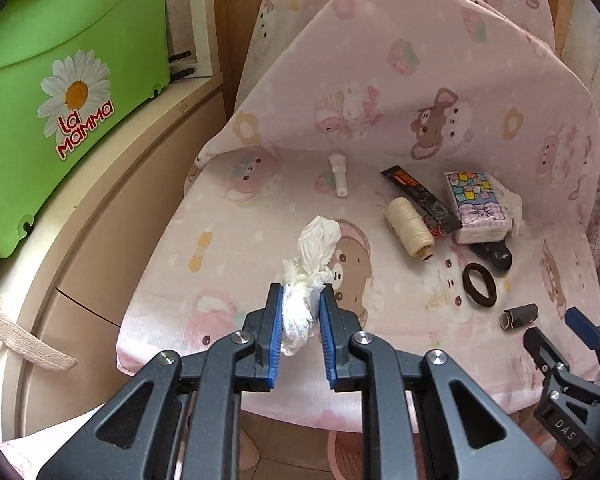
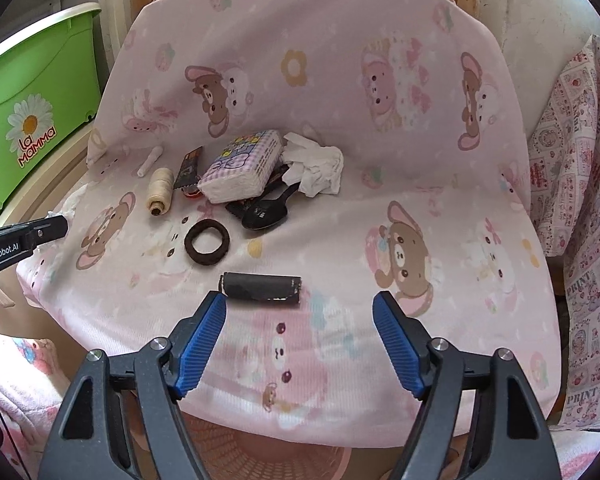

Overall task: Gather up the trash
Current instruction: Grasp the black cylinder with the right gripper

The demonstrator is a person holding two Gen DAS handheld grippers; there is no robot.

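Crumpled white tissue [image 1: 309, 276] pinched between left gripper [image 1: 302, 294] jaws above pink bear-print cloth [image 1: 228, 264].

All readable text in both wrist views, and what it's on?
"La MaMMa": daisy sticker on the green plastic bin.
"GenRobot.AI": black arm of the left tool, seen from the right wrist.
"DAS": black body of the right tool, seen from the left wrist.
"PRINT": patterned fabric at the right edge.
Print on the checked tissue pack and the black-orange wrapper: too small to read.
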